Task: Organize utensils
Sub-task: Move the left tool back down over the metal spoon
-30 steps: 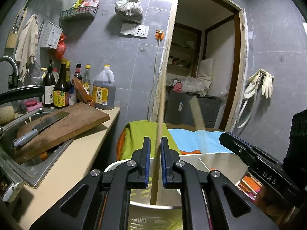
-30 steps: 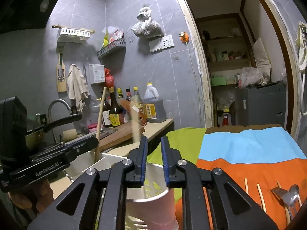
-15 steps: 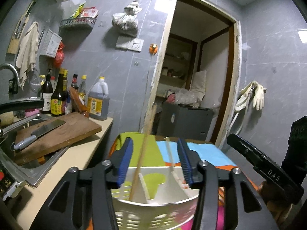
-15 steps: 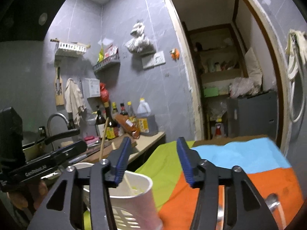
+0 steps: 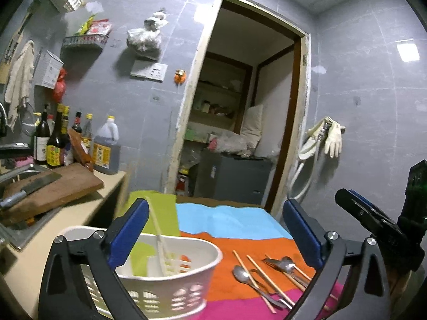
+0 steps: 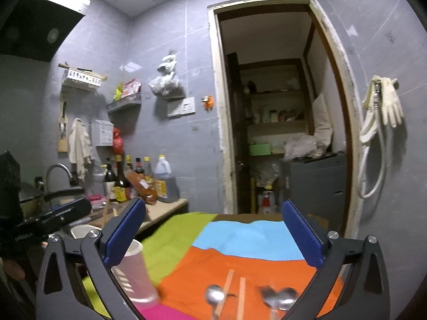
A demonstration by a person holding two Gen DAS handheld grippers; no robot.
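A white slotted utensil basket [image 5: 170, 290] stands on the colourful cloth [image 5: 240, 224] at lower left of the left wrist view. It also shows in the right wrist view [image 6: 136, 274]. My left gripper [image 5: 213, 236] is open and empty above the basket. A pale chopstick [image 5: 157, 240] leans inside the basket. Spoons [image 5: 241, 273], a fork [image 5: 277, 262] and wooden chopsticks [image 5: 263, 273] lie on the orange patch. My right gripper [image 6: 213, 237] is open and empty above the cloth [image 6: 240, 240]. A spoon [image 6: 213, 294] and chopsticks [image 6: 241, 297] lie below it.
A counter at left holds a wooden cutting board [image 5: 53, 189] with a cleaver [image 5: 29, 188], bottles [image 5: 53, 144] and a sink [image 6: 57, 170]. A doorway [image 5: 240, 122] opens behind the table. Gloves [image 5: 332, 138] hang on the right wall.
Both grippers opened from shut. The chopstick the left gripper held now leans in the basket. Both grippers pulled back and up, and the utensils on the cloth came into view.
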